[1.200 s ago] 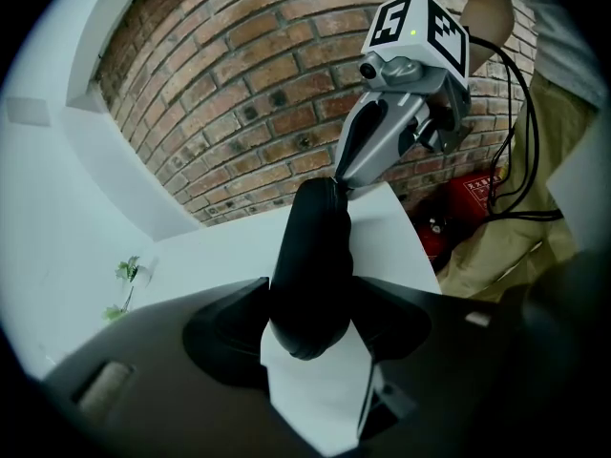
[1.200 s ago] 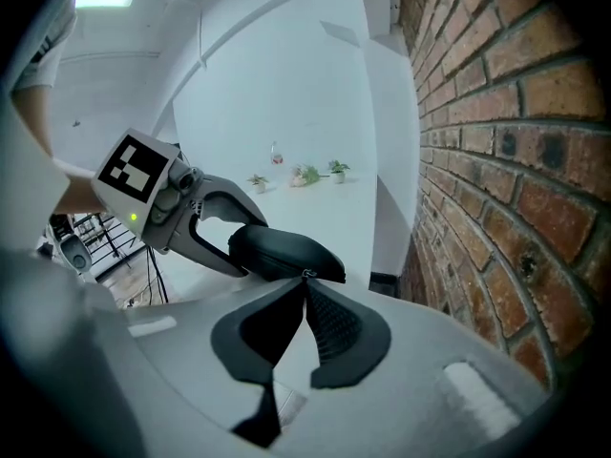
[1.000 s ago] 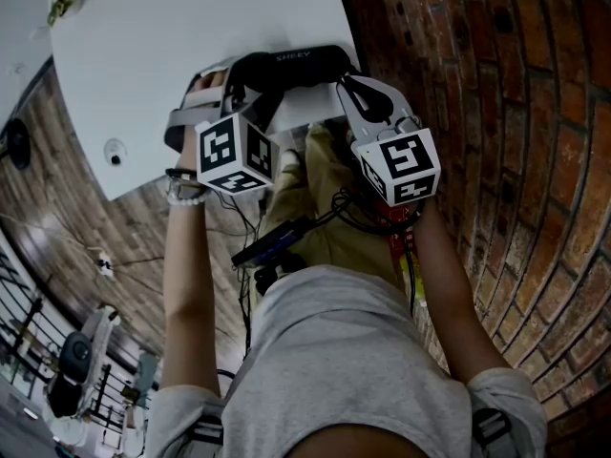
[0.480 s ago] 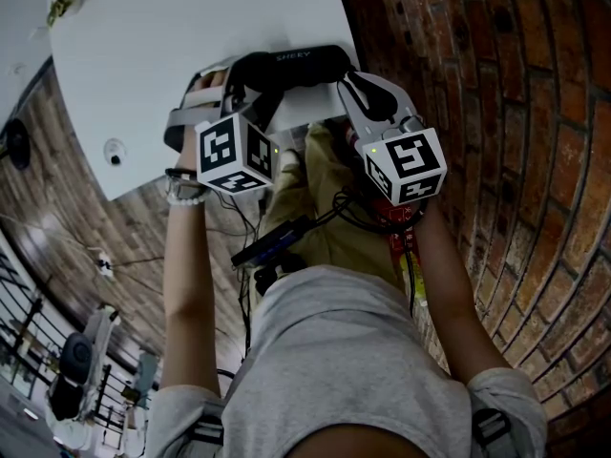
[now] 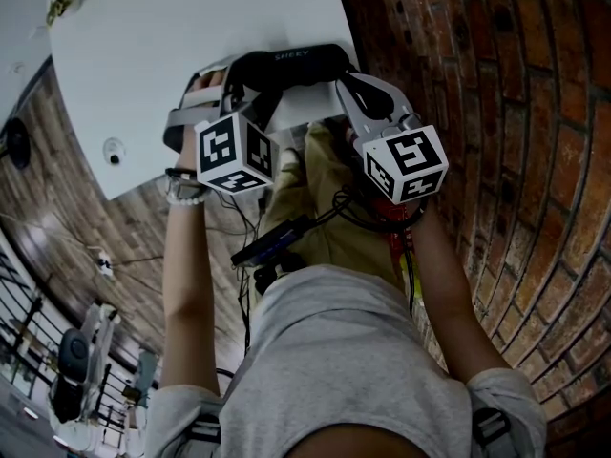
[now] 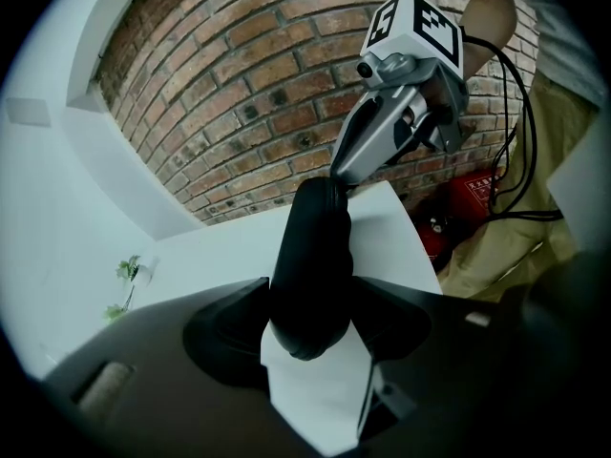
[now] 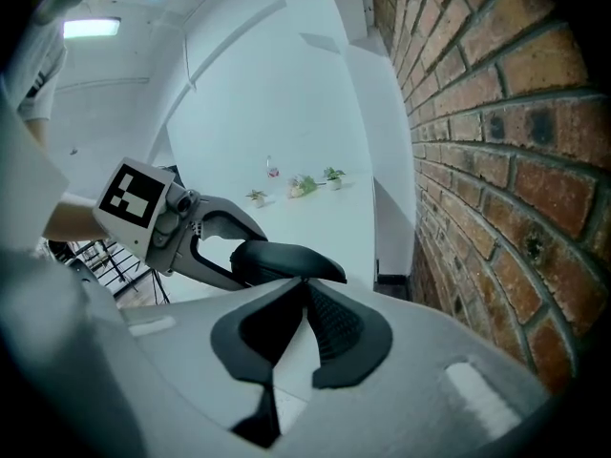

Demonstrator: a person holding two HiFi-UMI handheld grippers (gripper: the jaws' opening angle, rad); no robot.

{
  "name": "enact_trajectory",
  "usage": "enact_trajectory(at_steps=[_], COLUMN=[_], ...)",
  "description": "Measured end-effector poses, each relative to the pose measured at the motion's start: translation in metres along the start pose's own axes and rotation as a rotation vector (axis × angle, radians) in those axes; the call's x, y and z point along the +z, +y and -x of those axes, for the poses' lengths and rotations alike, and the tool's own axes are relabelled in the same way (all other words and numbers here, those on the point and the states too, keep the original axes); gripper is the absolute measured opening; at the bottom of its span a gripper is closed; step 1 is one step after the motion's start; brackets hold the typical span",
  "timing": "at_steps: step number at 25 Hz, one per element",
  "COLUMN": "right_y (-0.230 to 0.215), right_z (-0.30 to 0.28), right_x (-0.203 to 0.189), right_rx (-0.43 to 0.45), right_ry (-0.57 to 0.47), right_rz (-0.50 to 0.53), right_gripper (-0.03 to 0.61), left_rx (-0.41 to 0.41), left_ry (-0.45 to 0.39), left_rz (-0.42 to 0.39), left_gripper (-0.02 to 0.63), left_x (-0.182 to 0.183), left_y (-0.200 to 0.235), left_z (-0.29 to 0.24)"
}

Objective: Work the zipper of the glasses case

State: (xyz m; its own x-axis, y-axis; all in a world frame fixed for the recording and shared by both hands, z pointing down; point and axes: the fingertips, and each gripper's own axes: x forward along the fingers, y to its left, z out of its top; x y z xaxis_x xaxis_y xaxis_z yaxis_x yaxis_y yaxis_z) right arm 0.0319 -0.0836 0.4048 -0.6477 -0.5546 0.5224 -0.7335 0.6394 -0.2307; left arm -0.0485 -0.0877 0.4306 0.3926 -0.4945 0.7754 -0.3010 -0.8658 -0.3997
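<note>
One black glasses case [image 5: 286,65] is counted, marked with white lettering like "SHEEY". Two grippers are counted: one end is clamped by the left gripper [image 6: 310,324], and the right gripper [image 7: 304,282] has just been drawn nearly shut at the other end. What it pinches cannot be told.

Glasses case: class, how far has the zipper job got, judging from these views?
Done: the glasses case is clamped at one end in the left gripper, over the white table. In hand: the jaws of the right gripper have just been closing and meet at the other end; no pull shows between them. Left: running the zipper; the case looks shut.
</note>
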Motion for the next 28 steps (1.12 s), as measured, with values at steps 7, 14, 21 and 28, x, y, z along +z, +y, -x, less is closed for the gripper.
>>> enact_trajectory(at_steps=[7,14,21,28], right_y=[0.016,0.031,0.034,0.043], right_z=[-0.003,-0.010,-0.011,-0.016], right_x=[0.003,0.005,0.005,0.008], right_rx=[0.036,0.026,0.026,0.045], right_ry=[0.004,0.007,0.019,0.033], right_rz=[0.039,0.076,0.079,0.086], right_gripper=[0.015,0.005,0.006,0.009], left_rx=[0.002,0.003,0.003,0.004], left_ry=[0.010,0.004,0.002,0.003], left_rz=[0.000,0.006,0.006,0.000], left_gripper=[0.276,0.276,0.276,0.276], left_x=[0.000,0.000,0.001,0.001], left_y=[0.000,0.001,0.000,0.002], left_z=[-0.001,-0.002,-0.001,-0.002])
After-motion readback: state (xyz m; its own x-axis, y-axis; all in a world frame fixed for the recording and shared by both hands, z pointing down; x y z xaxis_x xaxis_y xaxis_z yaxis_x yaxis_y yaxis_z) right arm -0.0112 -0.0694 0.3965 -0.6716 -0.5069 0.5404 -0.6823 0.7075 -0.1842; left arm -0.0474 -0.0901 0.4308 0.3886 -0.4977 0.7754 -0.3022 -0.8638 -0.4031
